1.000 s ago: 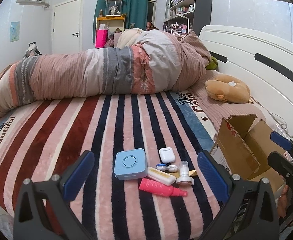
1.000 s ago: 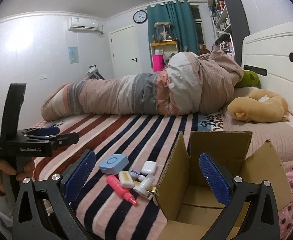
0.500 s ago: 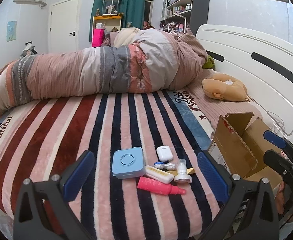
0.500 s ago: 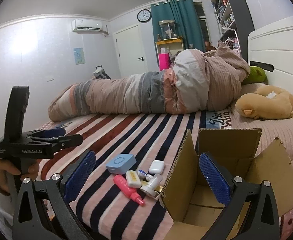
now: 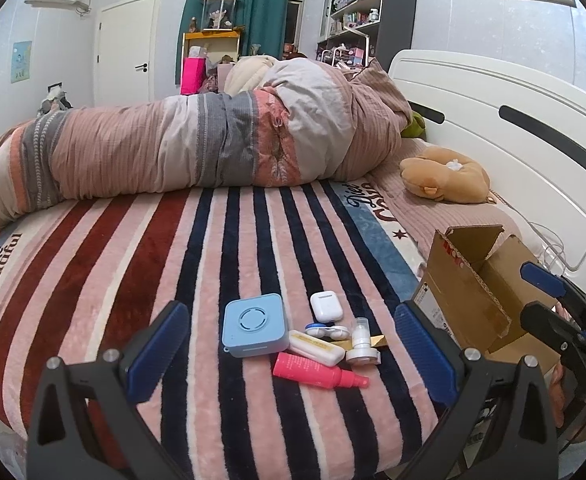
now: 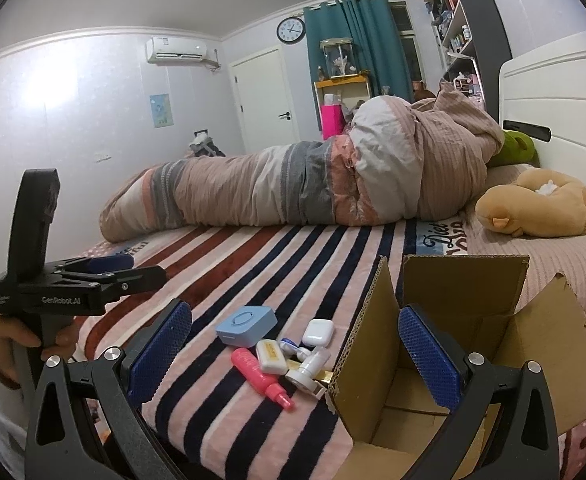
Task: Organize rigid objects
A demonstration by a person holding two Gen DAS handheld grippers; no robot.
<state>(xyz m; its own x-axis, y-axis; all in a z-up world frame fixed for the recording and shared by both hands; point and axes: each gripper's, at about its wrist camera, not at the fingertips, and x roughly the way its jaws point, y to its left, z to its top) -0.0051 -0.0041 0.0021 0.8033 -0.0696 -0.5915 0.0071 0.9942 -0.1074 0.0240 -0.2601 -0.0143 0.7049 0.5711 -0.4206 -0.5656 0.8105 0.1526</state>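
While both grippers hover wide apart and hold nothing, the left gripper (image 5: 289,344) frames a cluster on the striped blanket (image 5: 93,280): blue square speaker (image 5: 254,330), white earbud case (image 5: 326,306), pink spray bottle (image 5: 317,372). Right gripper (image 6: 295,344) faces the open cardboard box (image 6: 465,328) just beside them.

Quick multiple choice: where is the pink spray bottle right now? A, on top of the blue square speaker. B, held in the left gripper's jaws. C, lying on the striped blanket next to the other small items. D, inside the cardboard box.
C: the pink spray bottle lies on its side on the striped blanket, in front of the blue square speaker, outside the cardboard box; both grippers' jaws are open and empty.
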